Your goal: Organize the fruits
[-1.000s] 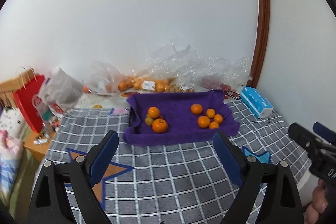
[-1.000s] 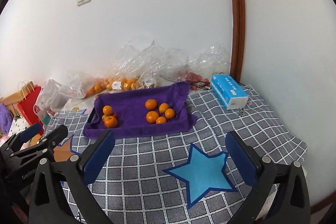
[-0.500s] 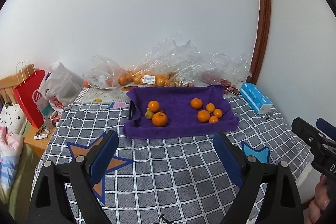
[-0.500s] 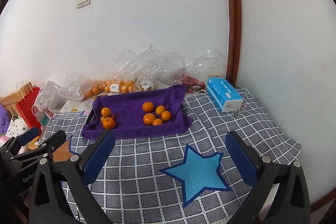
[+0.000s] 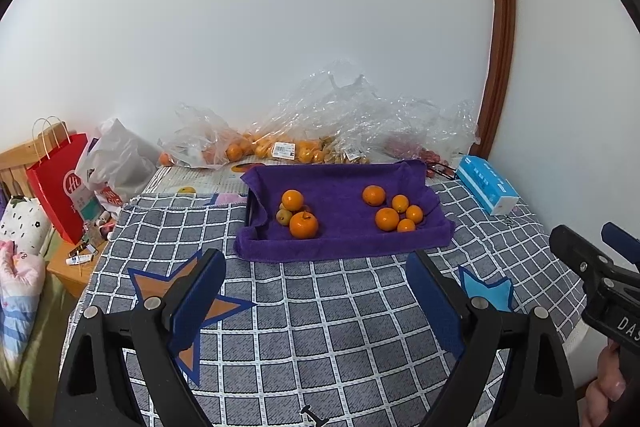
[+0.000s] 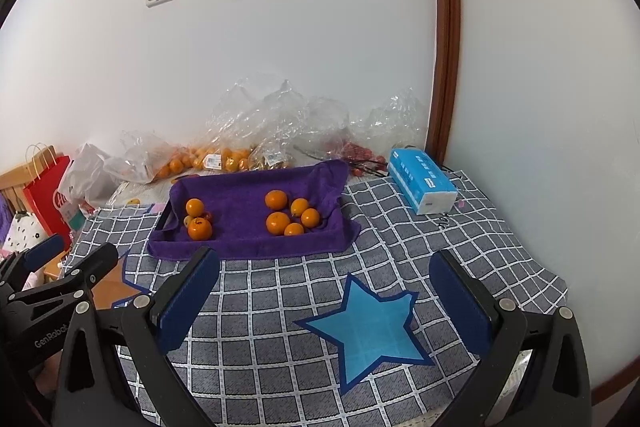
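Right now both claws are spread wide with nothing between their blue pads. The left gripper point(image 5: 316, 303) and the right gripper point(image 6: 324, 295) hang over a grey checked cloth point(image 5: 328, 323) with a blue star point(image 6: 372, 327) and an orange star point(image 5: 188, 303) on it. Past the cloth sits a tray covered with a purple towel point(image 5: 340, 239). On the towel, five small oranges point(image 5: 394, 211) lie close together on the right side. On the left side is a small pile of fruit point(image 5: 296, 215) with a big orange one in front. Clear plastic bags point(image 5: 320, 123) with more fruit lie by the wall. A blue tissue box point(image 6: 422, 181) rests to the right of the towel.
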Available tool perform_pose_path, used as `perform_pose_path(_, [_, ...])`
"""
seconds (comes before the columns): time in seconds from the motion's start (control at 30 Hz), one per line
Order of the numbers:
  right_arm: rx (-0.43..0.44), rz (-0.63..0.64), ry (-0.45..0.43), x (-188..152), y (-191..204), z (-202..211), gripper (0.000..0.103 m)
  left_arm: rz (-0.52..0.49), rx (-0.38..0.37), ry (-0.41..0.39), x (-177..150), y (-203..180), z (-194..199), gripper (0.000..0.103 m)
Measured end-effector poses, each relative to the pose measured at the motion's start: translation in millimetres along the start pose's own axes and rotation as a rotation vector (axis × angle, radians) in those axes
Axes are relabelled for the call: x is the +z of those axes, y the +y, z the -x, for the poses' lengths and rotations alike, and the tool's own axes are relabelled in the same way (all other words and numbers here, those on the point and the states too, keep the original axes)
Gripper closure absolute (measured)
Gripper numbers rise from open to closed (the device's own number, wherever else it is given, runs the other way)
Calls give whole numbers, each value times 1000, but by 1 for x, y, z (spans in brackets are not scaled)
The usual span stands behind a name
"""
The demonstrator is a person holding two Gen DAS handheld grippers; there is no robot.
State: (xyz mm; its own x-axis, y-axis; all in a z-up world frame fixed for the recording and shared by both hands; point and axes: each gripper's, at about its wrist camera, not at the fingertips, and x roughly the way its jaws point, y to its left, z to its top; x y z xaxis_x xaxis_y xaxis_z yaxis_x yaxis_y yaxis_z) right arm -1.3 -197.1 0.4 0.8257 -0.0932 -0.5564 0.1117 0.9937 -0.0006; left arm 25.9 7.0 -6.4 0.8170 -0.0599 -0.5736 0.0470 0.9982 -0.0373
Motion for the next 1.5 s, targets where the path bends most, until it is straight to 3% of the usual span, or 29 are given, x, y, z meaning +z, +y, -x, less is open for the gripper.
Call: perform_pose_path(1.5, [-10,-14,-2,0,-6,1,0,9,1,-5,3,0,8,11])
